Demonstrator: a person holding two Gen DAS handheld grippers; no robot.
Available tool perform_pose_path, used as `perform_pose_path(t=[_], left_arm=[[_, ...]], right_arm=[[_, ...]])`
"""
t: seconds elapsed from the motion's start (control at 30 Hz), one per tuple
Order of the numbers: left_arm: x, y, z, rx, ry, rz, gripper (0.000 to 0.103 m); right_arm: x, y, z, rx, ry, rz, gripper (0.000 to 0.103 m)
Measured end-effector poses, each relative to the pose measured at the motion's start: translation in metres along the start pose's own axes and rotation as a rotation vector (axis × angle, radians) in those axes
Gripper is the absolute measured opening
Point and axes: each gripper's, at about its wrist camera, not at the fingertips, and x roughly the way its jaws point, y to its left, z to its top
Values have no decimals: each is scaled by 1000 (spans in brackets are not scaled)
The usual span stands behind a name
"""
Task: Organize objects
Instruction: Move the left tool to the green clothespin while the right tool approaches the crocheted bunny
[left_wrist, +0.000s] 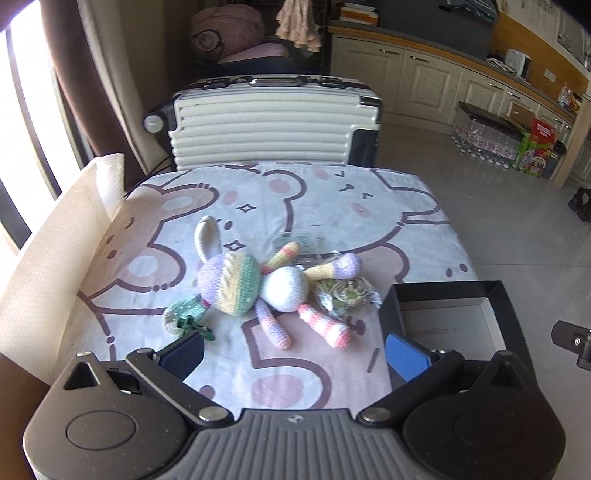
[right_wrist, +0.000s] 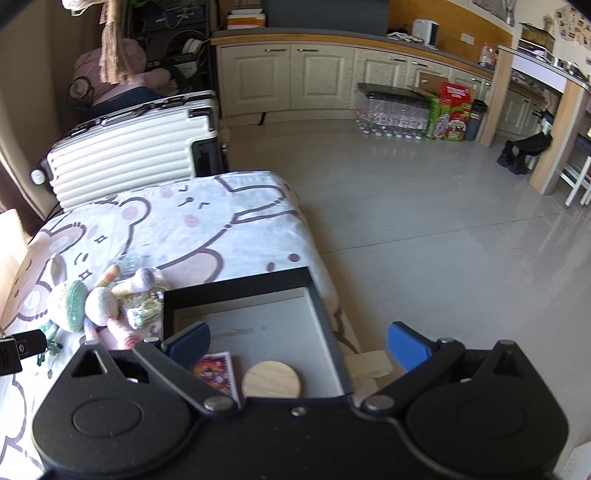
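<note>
My left claw (left_wrist: 295, 354) stands open with nothing between its blue pads, held low over the near edge of the counter (left_wrist: 332, 206), which is draped in a bear-print cloth. My right claw (right_wrist: 299, 345) is likewise open and unladen, positioned over the black box (right_wrist: 236, 282).

Only the right wrist view looks into the near end of that box: a round wooden disc (right_wrist: 271, 379) lies flat on its pale floor, with a colourful printed card (right_wrist: 216, 371) just beside it on the left. The left wrist view shows only the box's far corner, at the right edge of the counter.

The left wrist view gives the clearer account of the loose items. A small green clip (left_wrist: 195, 326) lies nearest, touching the green ear of the crocheted rabbit (left_wrist: 255, 284). The rabbit lies sprawled at mid-counter. A clear packet holding a beaded accessory (left_wrist: 347, 293) sits against the rabbit's right side, between it and the box. A second transparent packet (left_wrist: 299, 243) lies partly under the rabbit's far limbs; I cannot tell its contents.

Beyond the counter a cream ribbed suitcase (left_wrist: 273, 122) lies on its side. The right wrist view alone shows the open tiled floor (right_wrist: 424, 221) and bottled water packs (right_wrist: 391, 114) against the cabinets.
</note>
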Motion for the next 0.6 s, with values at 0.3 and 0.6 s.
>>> perform_pose_path(t=[0.3,0.6], left_arm=[[-1,41,0,-45,-4,46,103],[-7,73,0,-70,-20,80,103]], right_arm=[[3,45,4,-69,-13,59,103],[1,83,5,-130,-30,115,103]])
